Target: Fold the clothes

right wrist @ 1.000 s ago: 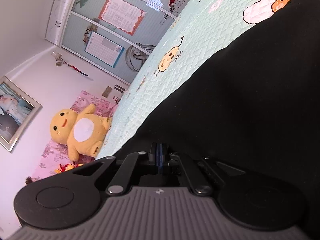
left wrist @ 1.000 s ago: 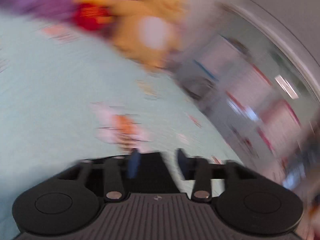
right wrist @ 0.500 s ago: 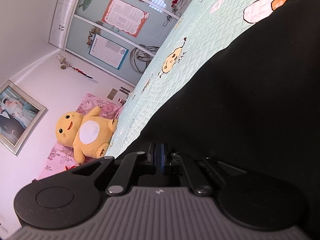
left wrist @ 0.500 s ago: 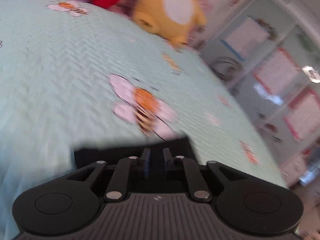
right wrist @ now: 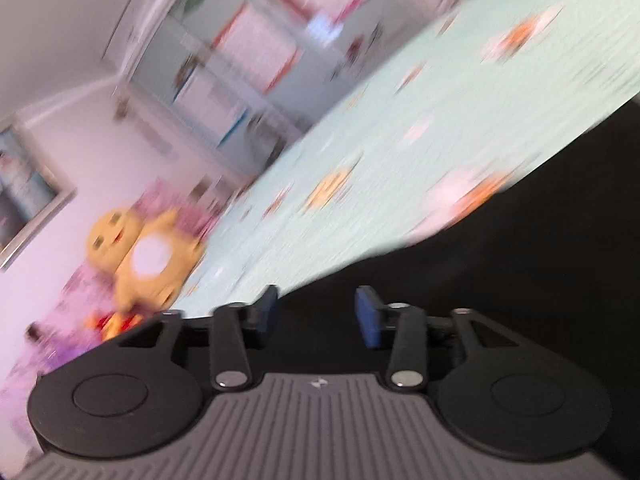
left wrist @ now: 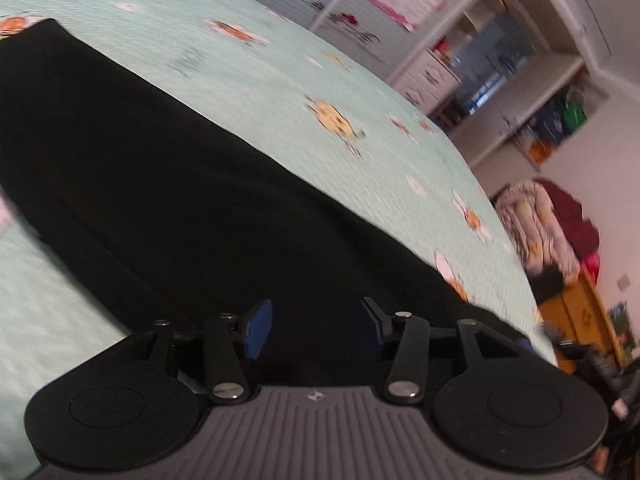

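Both grippers, left (left wrist: 314,326) and right (right wrist: 316,316), have let go, jaws now apart over the black garment (left wrist: 160,168) lying flat on the mint bedspread (left wrist: 280,80), seemingly between folds, needing a fresh edge pinched.

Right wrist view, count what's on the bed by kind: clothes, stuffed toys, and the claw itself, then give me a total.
Black garment: 1
Yellow plush toy by the head of the bed: 1
Small red toy beside it, too blurred to identify: 1
Right claw, open: 1
Total: 4
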Demonstrator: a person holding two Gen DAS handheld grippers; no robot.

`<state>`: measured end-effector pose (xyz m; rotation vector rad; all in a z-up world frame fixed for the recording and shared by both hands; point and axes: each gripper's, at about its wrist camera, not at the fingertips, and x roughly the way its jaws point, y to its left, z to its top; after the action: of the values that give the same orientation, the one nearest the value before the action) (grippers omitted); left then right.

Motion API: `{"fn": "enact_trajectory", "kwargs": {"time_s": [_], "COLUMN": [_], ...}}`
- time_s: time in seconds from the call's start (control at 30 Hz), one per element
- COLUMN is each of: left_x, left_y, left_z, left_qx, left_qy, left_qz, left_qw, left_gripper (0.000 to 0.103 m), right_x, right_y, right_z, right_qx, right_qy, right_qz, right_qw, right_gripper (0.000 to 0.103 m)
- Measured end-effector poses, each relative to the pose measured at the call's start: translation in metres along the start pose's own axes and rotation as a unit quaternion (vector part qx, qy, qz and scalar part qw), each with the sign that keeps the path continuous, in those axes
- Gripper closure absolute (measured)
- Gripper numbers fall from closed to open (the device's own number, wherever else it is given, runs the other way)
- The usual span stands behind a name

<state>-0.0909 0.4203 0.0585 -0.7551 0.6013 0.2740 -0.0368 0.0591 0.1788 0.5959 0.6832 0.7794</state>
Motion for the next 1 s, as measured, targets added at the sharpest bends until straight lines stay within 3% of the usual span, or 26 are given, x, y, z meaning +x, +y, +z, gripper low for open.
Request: {"fn": "enact_trajectory", "kwargs": {"time_s": [0.1, 0.2, 0.37, 0.47, 0.57, 0.73, 0.83, 0.87, 0.93, 0.97, 1.0], "left_x": [0.014, 0.022, 0.038, 0.048, 0.057, 0.072, 0.084, 0.088, 0.096, 0.099, 0.102], "left_y": [-0.013, -0.024, -0.025, -0.026, -0.027, -0.035, -0.044, -0.047, -0.051, -0.05, -0.048], "left_z": [-0.016, -0.025, -0.022, -0.02, -0.018, -0.013, -0.009, -0.007, -0.004, -0.004, -0.003], "left_qx": [-0.009, -0.024, -0.039, -0.049, -0.058, -0.064, -0.041, -0.033, -0.019, -0.013, -0.007], "left_qy": [-0.006, -0.021, -0.028, -0.032, -0.037, -0.045, -0.039, -0.037, -0.034, -0.033, -0.033], "left_qz": [-0.005, -0.006, 0.004, 0.009, 0.015, 0.007, 0.005, 0.005, 0.006, 0.013, 0.019], "left_qw": [0.9999, 0.9995, 0.9988, 0.9982, 0.9975, 0.9969, 0.9984, 0.9987, 0.9992, 0.9993, 0.9993], "left_gripper": [0.053, 0.053, 0.053, 0.053, 0.053, 0.053, 0.053, 0.053, 0.053, 0.053, 0.054], "right_x": [-0.053, -0.074, -0.054, -0.029, -0.015, -0.001, 0.003, 0.004, 0.006, 0.007, 0.006], "right_y": [-0.059, -0.109, -0.143, -0.16, -0.159, -0.16, -0.158, -0.156, -0.15, -0.144, -0.136], "right_z": [0.029, 0.047, 0.059, 0.064, 0.072, 0.082, 0.083, 0.082, 0.081, 0.081, 0.083], "right_qx": [0.029, 0.065, 0.085, 0.1, 0.074, 0.07, 0.076, 0.069, 0.053, 0.04, 0.017], "right_qy": [-0.04, -0.043, -0.018, 0.02, 0.033, 0.049, 0.039, 0.04, 0.046, 0.053, 0.053], "right_qz": [-0.072, -0.111, -0.12, -0.099, -0.074, -0.049, -0.076, -0.079, -0.088, -0.1, -0.11], "right_qw": [0.996, 0.991, 0.989, 0.99, 0.994, 0.995, 0.993, 0.994, 0.994, 0.993, 0.992], "right_gripper": [0.041, 0.041, 0.039, 0.036, 0.024, 0.022, 0.021, 0.027, 0.053, 0.072, 0.081]}}
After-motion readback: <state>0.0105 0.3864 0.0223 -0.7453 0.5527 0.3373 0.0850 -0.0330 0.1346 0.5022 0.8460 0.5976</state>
